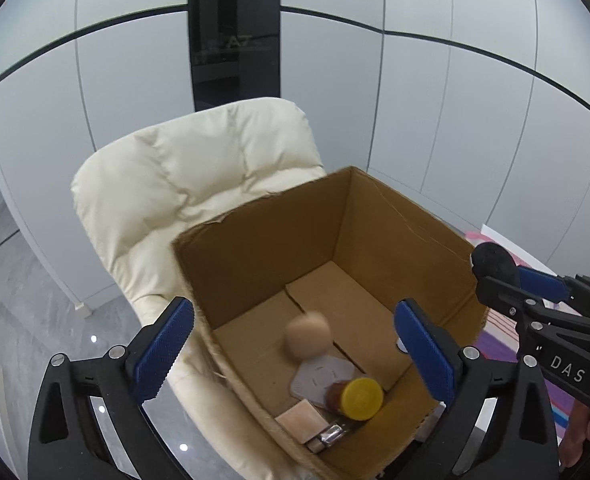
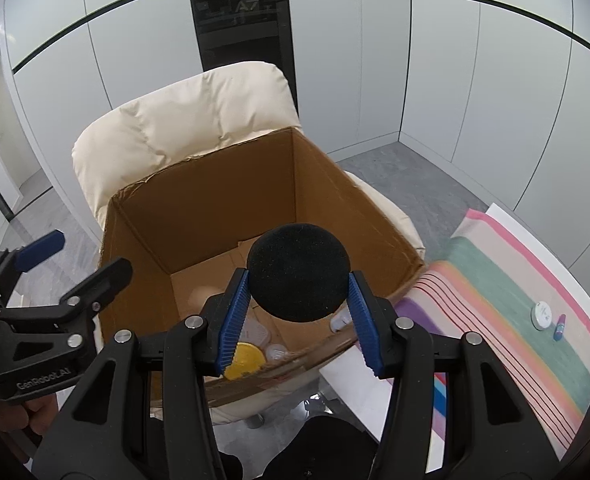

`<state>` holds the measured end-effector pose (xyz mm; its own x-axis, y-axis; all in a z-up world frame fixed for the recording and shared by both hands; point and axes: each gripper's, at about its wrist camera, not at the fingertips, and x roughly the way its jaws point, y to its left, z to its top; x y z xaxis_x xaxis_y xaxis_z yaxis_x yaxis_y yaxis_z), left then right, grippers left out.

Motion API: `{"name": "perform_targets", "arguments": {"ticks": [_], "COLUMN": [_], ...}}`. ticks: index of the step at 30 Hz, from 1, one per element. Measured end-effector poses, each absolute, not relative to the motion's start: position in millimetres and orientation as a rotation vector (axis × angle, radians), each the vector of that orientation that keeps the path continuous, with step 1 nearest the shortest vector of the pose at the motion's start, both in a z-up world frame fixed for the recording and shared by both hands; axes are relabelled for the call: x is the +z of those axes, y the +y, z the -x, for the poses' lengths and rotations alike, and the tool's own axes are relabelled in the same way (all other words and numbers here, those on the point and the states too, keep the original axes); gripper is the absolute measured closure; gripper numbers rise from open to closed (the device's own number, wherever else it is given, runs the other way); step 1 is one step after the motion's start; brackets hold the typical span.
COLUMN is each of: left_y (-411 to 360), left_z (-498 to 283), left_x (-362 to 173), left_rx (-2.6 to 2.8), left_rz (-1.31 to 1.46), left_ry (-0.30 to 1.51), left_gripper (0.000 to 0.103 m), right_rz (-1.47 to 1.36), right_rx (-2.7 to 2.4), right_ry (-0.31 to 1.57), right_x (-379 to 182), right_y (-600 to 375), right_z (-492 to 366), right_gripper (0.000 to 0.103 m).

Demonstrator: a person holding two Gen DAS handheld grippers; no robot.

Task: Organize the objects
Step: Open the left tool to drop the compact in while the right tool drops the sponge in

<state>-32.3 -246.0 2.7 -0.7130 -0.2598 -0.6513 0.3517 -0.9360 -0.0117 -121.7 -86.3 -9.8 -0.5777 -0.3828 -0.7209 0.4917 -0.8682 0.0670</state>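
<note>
While tilted over the cardboard box [image 1: 395, 216], left hand-held gripper [image 1: 295, 354] released, right hand-held gripper [image 2: 299, 322] grasping black ball [image 2: 299, 272]

The beige ball [image 1: 309, 334] in the cardboard box [image 1: 395, 216] is blurred by motion. In the right wrist view the black foam ball [image 2: 299, 272] hides most of the box floor, and the 2 small things [image 2: 551, 318] on the striped cloth [image 2: 507, 280] are too small to tell.

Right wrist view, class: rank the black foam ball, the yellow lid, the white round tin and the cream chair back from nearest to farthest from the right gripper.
1. Black foam ball: between the jaws of the right gripper.
2. Yellow lid: just below, inside the cardboard box.
3. White round tin: off right, on the striped cloth.
4. Cream chair back: behind the box.
</note>
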Motion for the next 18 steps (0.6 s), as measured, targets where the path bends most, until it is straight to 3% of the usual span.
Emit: {"name": "perform_targets", "arguments": {"ticks": [18], "left_y": [-293.5], "left_z": [2.3], "left_x": [3.6], "left_rx": [-2.525], "left_rz": [-0.934], "left_ry": [0.217], "left_gripper": [0.001], "right_rz": [-1.048], "right_rx": [-2.339], "right_ry": [0.257], "right_x": [-14.5], "right_y": [-142.5], "right_z": [109.1], "right_gripper": [0.051]}}
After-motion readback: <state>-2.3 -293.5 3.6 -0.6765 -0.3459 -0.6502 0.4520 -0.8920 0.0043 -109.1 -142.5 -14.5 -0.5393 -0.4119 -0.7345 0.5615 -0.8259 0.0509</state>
